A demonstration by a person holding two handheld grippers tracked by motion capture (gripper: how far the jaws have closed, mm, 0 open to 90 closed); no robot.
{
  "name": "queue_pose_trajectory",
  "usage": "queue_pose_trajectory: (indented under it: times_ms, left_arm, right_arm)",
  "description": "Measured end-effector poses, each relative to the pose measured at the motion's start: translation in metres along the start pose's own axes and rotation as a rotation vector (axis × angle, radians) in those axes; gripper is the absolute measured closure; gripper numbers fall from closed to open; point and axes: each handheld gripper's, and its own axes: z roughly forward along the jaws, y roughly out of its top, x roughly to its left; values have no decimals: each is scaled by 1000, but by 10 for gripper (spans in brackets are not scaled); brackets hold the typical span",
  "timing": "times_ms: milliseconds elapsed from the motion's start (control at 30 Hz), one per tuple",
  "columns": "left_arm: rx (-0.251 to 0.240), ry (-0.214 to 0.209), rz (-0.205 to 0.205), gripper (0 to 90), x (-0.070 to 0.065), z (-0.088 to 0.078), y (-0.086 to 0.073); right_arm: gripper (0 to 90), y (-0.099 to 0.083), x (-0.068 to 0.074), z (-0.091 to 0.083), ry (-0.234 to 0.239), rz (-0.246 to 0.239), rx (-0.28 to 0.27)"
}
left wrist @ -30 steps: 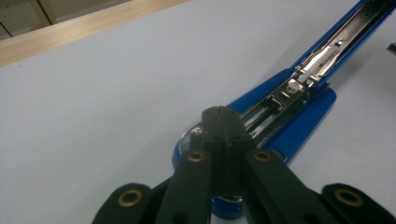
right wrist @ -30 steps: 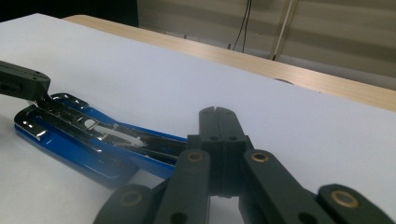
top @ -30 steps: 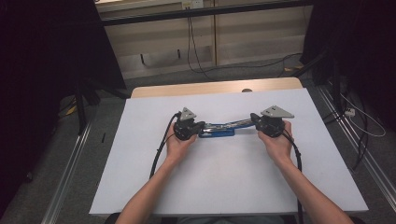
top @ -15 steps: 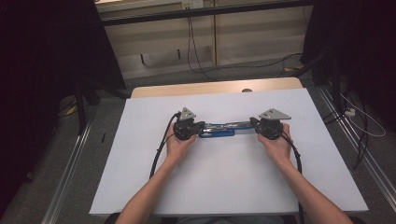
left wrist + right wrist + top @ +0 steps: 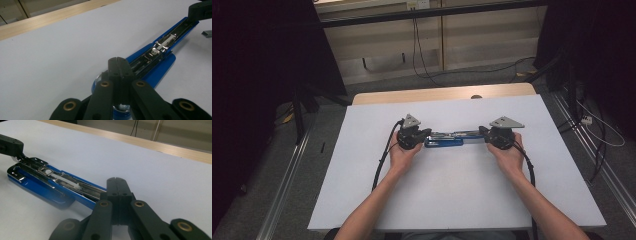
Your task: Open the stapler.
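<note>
Still, with each gripper's fingers closed on an end of the opened blue stapler (image 5: 443, 142), left gripper (image 5: 426, 134) and right gripper (image 5: 482, 133), a slight tug could spring it shut or skid it across the counter (image 5: 362, 165).

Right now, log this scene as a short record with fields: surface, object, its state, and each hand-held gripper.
surface: white table top, wooden edge at the far side
object: blue stapler, lying flat between the two hands
state: opened out, metal staple channel exposed
left hand-held gripper: jaws shut, at the stapler's left end
right hand-held gripper: jaws shut, at the stapler's right end
loose item: small strip of staples beside the stapler
</note>
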Motion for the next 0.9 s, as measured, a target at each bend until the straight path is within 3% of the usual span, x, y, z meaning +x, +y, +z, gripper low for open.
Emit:
queue_pose_trajectory:
  times_ms: [233, 400, 533, 767, 900]
  left_arm:
    - [-28, -10, -24, 879, 1, -3, 1]
    - [-62, -7, -38, 813, 3, -11, 5]
    - [-57, 1, -50, 756, 5, -16, 5]
    - [-57, 15, -39, 503, 2, -21, 3]
    - [-48, 14, -48, 422, 1, -25, 2]
  right_arm:
    - [894, 1, -1, -2, 28, 13, -13]
    - [821, 3, -1, -4, 41, 13, -41]
    - [760, 4, -2, -6, 57, 20, -46]
    - [642, 6, -2, -10, 83, 15, -58]
    - [485, 7, -1, -12, 77, 15, -58]
